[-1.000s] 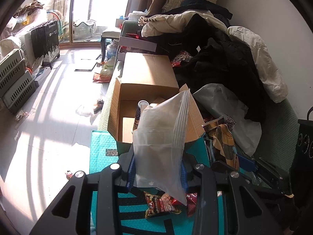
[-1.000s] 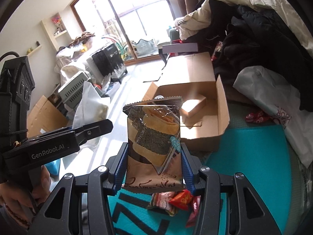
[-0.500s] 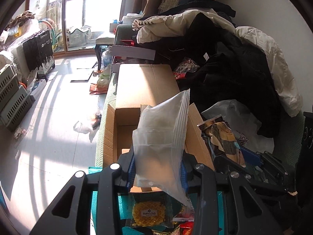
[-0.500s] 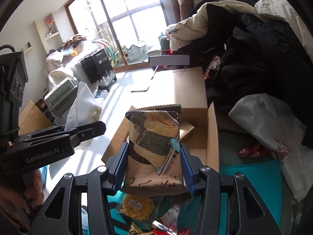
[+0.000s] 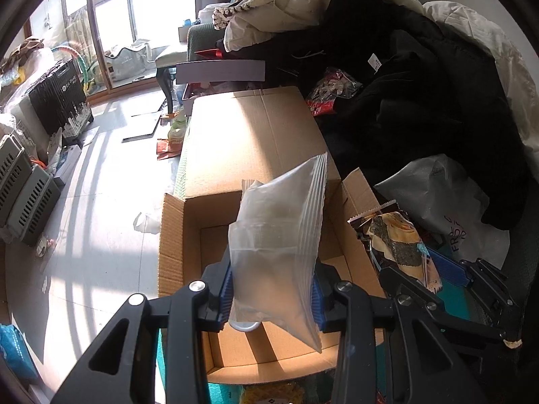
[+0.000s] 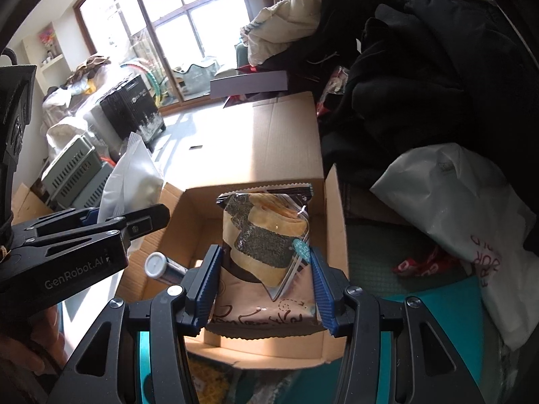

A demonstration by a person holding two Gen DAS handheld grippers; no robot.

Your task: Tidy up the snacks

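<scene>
My left gripper (image 5: 272, 294) is shut on a frosted clear zip bag (image 5: 279, 249), which hangs over the open cardboard box (image 5: 171, 245). My right gripper (image 6: 264, 289) is shut on a brown snack packet (image 6: 266, 245) with a seaweed-roll picture, also held above that box (image 6: 333, 235). The right gripper and its packet (image 5: 397, 239) show at the right of the left wrist view. In the right wrist view, the left gripper and its white bag (image 6: 131, 178) sit at the left. A silver-capped tube (image 6: 161, 267) lies inside the box.
A teal mat (image 6: 471, 303) lies under the box, with loose snack packs (image 5: 273, 395) at its near edge. Piled dark and cream clothes (image 5: 421, 84) and a white plastic bag (image 6: 454, 202) crowd the right. Sunlit floor, grey crates (image 5: 23, 181) and a black case (image 5: 60, 101) lie left.
Both grippers have moved forward and slightly down with their packs, from above the teal mat to over the open box. The loose snacks on the mat have slid to the bottom edge.
</scene>
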